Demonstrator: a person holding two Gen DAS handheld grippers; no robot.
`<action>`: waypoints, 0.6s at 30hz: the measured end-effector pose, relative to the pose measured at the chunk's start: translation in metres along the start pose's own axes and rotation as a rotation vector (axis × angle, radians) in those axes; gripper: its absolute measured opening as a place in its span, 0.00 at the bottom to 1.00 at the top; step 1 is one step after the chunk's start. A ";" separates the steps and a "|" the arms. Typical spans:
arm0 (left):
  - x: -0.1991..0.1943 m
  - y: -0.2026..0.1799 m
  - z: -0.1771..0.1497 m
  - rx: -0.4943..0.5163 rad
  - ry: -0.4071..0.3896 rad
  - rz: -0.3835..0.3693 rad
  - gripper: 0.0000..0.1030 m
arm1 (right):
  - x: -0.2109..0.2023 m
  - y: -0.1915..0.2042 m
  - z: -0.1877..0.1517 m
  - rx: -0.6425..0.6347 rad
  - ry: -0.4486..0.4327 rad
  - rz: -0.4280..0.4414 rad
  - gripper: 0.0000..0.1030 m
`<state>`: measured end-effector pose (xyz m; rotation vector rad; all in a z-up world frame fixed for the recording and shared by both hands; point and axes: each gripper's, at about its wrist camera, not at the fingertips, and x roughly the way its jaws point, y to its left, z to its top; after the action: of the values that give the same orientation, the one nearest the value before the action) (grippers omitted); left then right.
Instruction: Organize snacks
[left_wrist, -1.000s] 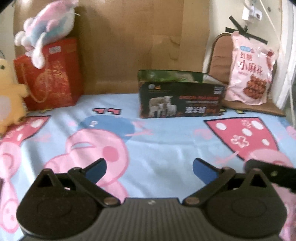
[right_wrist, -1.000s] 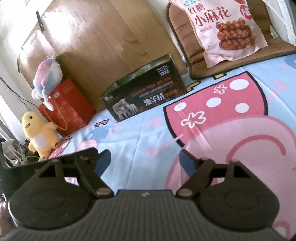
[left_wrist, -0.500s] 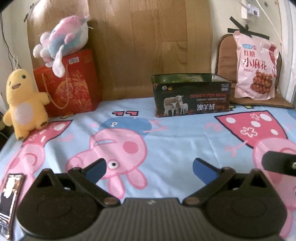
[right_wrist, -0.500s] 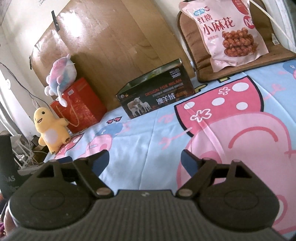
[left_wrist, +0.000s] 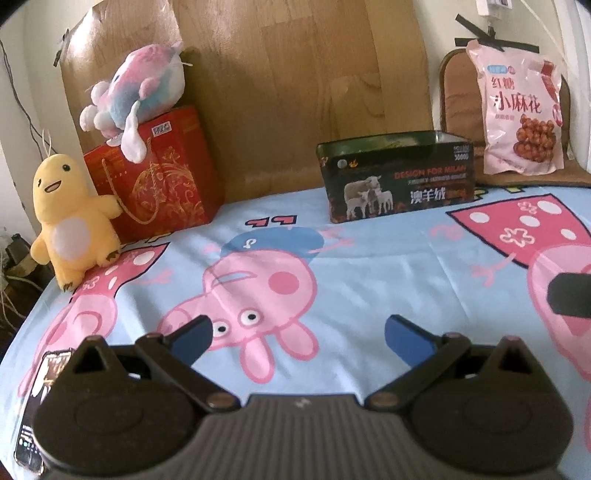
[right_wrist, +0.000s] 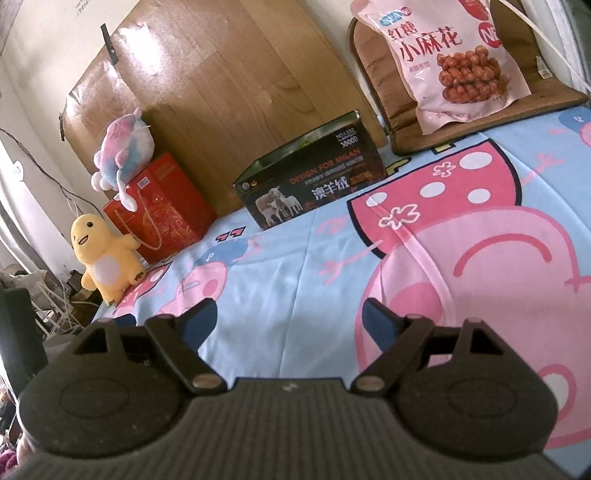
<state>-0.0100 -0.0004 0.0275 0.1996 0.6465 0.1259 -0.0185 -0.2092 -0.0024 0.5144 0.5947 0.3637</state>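
Red gift bag (left_wrist: 157, 173) beside dark tin (left_wrist: 399, 177)

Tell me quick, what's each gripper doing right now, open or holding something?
Left gripper: open, holding nothing, above the bedsheet.
Right gripper: open, holding nothing.

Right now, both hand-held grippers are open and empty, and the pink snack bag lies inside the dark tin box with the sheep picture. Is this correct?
Not quite. The pink snack bag is not inside the dark tin box; it leans on the brown cushion to the box's right, as the right wrist view shows. The left hand-held gripper and the right hand-held gripper are indeed open and empty.
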 end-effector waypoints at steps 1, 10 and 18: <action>0.001 0.000 -0.001 -0.001 0.005 -0.002 1.00 | 0.000 -0.001 0.000 0.003 0.001 -0.002 0.85; 0.010 -0.010 -0.006 0.025 0.044 -0.023 1.00 | 0.003 -0.010 -0.001 0.026 -0.001 -0.023 0.86; 0.019 -0.014 -0.007 0.034 0.073 -0.035 1.00 | 0.009 -0.016 -0.002 0.050 0.009 -0.040 0.88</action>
<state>0.0019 -0.0094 0.0075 0.2172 0.7246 0.0885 -0.0099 -0.2177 -0.0166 0.5478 0.6229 0.3137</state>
